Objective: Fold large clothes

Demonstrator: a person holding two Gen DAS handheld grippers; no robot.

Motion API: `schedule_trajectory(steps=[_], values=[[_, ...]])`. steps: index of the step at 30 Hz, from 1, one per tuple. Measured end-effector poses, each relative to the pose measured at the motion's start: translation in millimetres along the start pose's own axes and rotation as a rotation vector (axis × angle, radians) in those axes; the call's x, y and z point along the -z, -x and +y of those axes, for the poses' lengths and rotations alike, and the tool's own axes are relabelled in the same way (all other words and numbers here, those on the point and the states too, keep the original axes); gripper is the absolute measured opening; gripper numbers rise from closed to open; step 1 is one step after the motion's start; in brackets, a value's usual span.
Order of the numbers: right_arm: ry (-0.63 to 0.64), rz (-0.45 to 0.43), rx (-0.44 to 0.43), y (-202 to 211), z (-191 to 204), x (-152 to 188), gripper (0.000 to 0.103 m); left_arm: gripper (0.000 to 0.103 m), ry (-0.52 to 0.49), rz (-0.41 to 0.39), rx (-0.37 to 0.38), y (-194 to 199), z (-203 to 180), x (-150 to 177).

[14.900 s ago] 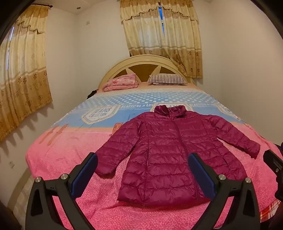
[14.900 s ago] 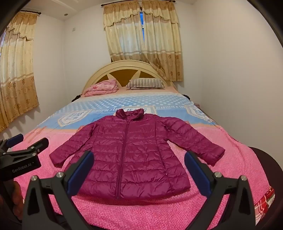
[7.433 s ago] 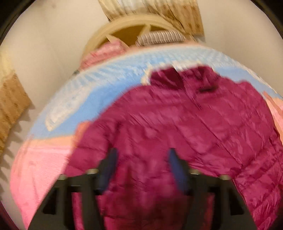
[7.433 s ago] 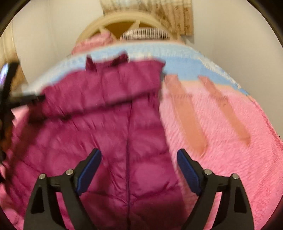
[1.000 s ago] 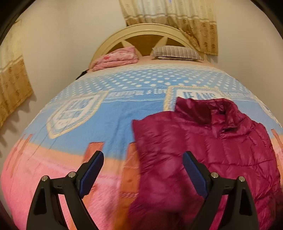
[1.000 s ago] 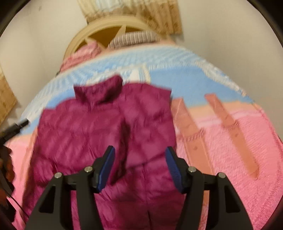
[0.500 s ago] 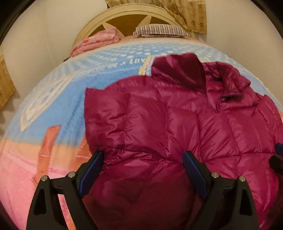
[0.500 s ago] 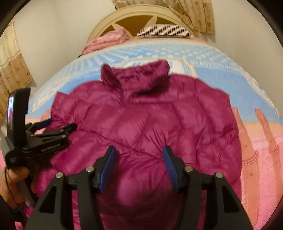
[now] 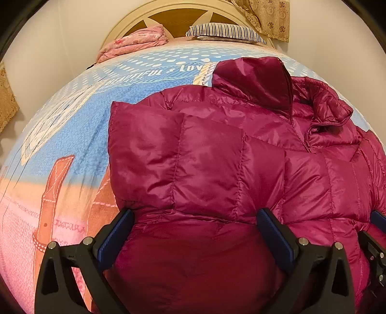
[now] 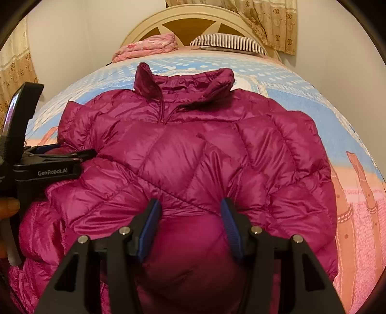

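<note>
Since a second ago both grippers have closed in on the jacket (image 10: 193, 154), which then lay further off in the left wrist view and now fills the lower part of both views. Fifteen seconds back its sleeves were spread flat to either side; now they lie folded across the chest, so the garment is a compact block with the collar (image 10: 183, 84) pointing toward the headboard (image 10: 193, 21).

It lies on the bed (image 9: 72, 145), over the blue and pink bedspread, nearer the foot than the pillows.

Left gripper (image 9: 193, 231): its jaws stand wide apart, one blue pad at the jacket's left edge, the other over the puffy fabric further in, with nothing pinched. Right gripper (image 10: 190, 231): its jaws are narrower but apart too, straddling a bulge of quilting (whether the pads touch the cloth I cannot tell). In the right wrist view the left tool's body shows at the far left, low beside the jacket's left shoulder.

With the sleeves in, I judge the side folds done and the lengthwise fold still to come, probably hem up toward collar. Slippery, springy down is likely to puff open again, so a firm bite on the lower edge with both tools looks necessary.

Beyond the jacket, a striped pillow (image 9: 224, 31) and a pink bundle (image 9: 135, 42) sit by the headboard, with a curtain (image 10: 270, 21) above.
</note>
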State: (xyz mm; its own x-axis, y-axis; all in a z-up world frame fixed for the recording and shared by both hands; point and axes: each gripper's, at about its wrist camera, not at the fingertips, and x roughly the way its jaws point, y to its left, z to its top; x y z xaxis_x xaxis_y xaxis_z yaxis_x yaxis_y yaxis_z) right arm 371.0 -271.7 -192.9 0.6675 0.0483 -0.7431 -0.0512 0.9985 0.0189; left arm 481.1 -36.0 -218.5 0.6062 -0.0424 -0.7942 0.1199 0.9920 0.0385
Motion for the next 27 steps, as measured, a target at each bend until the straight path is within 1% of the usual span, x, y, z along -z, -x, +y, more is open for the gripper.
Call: schedule_trajectory(steps=[19,27], values=[[0.037,0.001,0.048,-3.7,8.9,1.4,0.056,0.102,-0.005,-0.007,-0.008,1.2,-1.4,1.1],[0.042,0.001,0.054,-3.2,9.3,1.9,0.056,0.102,-0.005,-0.008,-0.008,1.5,-2.0,1.8]])
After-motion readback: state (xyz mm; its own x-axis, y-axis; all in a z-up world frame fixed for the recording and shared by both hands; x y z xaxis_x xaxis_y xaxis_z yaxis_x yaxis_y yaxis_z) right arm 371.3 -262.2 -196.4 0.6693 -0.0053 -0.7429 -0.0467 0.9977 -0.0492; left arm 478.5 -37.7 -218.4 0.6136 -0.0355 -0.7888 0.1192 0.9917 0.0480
